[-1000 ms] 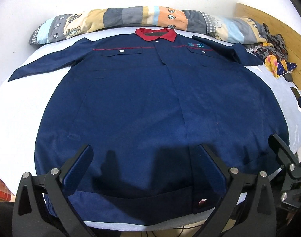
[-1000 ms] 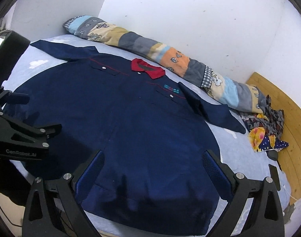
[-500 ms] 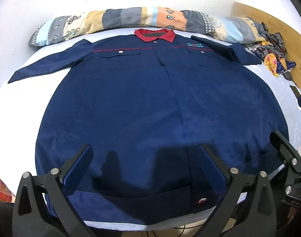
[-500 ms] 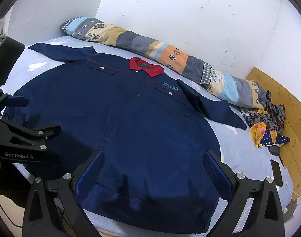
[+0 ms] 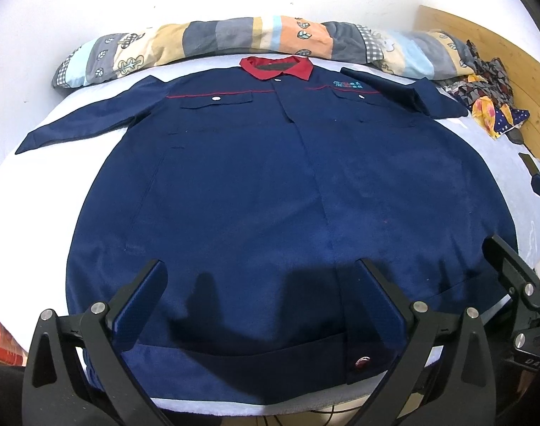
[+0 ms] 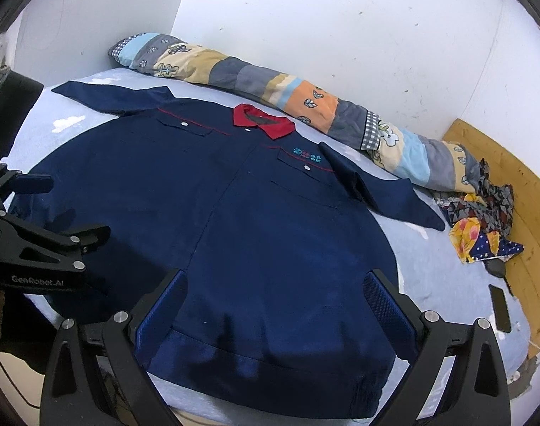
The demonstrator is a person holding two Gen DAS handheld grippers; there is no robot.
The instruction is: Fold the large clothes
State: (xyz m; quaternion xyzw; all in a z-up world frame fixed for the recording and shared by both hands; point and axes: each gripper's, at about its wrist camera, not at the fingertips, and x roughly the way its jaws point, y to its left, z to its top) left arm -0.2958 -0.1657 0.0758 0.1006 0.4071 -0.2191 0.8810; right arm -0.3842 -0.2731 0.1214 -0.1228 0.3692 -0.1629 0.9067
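A large navy jacket [image 5: 270,195] with a red collar [image 5: 276,68] lies flat and face up on a pale blue bed [image 5: 28,184], buttoned down the front, nothing folded yet. Its long axis runs straight away from both grippers: the hem band [image 5: 255,362] is at the near edge of the bed, the collar at the far end by a patchwork pillow roll [image 5: 234,41]. Both sleeves are spread outward near the shoulders.

The left gripper [image 5: 261,277] hangs over the hem near the jacket's middle and left half, its fingers spread wide with nothing between them. The right gripper [image 6: 273,284] hangs over the hem toward the jacket's right corner, fingers likewise wide and empty. The left gripper's arm [image 6: 39,245] shows at the side of the right view, so the 2 sit close together at the same end.

In my judgement the coming move turns on each gripper dropping to its own side of the hem or reaching forward to its own sleeve; the left sleeve [image 5: 92,117] suits the left gripper, the right sleeve [image 6: 380,191] the right.

Writing: "GenRobot.AI" is printed on the left gripper's body. A turquoise and red chest logo [image 6: 307,154] is too small to read.

A heap of patterned cloth [image 6: 483,220] lies by a wooden board [image 6: 511,177].
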